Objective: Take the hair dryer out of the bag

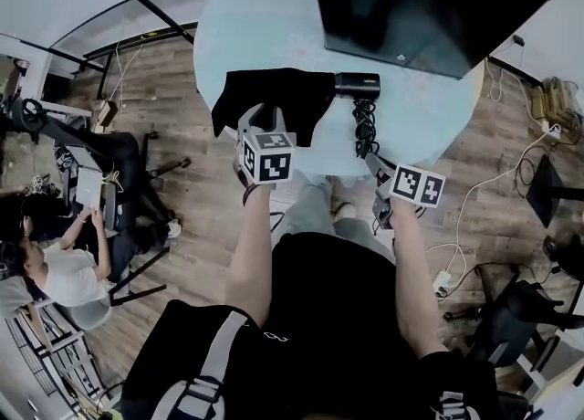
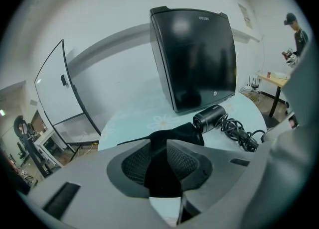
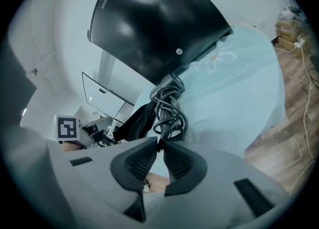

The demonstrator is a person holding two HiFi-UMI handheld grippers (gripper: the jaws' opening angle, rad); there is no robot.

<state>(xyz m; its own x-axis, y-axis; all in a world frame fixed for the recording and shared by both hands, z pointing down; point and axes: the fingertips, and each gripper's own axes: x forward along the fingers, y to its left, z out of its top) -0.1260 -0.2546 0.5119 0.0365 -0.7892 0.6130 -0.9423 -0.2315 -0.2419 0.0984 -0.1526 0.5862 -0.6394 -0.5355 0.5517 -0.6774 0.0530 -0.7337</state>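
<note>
The black hair dryer (image 1: pixel 358 85) lies on the round pale table (image 1: pixel 255 26), its barrel clear of the black cloth bag (image 1: pixel 274 99) to its left. Its bundled cord (image 1: pixel 365 126) trails toward me. My left gripper (image 1: pixel 260 123) is at the bag's near edge; in the left gripper view the bag (image 2: pixel 172 134) fills the gap between the pads of the left gripper (image 2: pixel 158 146), with the dryer (image 2: pixel 209 117) beyond. My right gripper (image 1: pixel 372 161) is at the cord's near end; its tips (image 3: pixel 160 146) pinch the cord (image 3: pixel 169 108).
A big black monitor (image 1: pixel 429 3) stands at the table's far right, just behind the dryer. People sit at desks on the left (image 1: pixel 55 263). Cables and a power strip (image 1: pixel 443 277) lie on the wooden floor to the right. Another person (image 2: pixel 298 36) stands far off.
</note>
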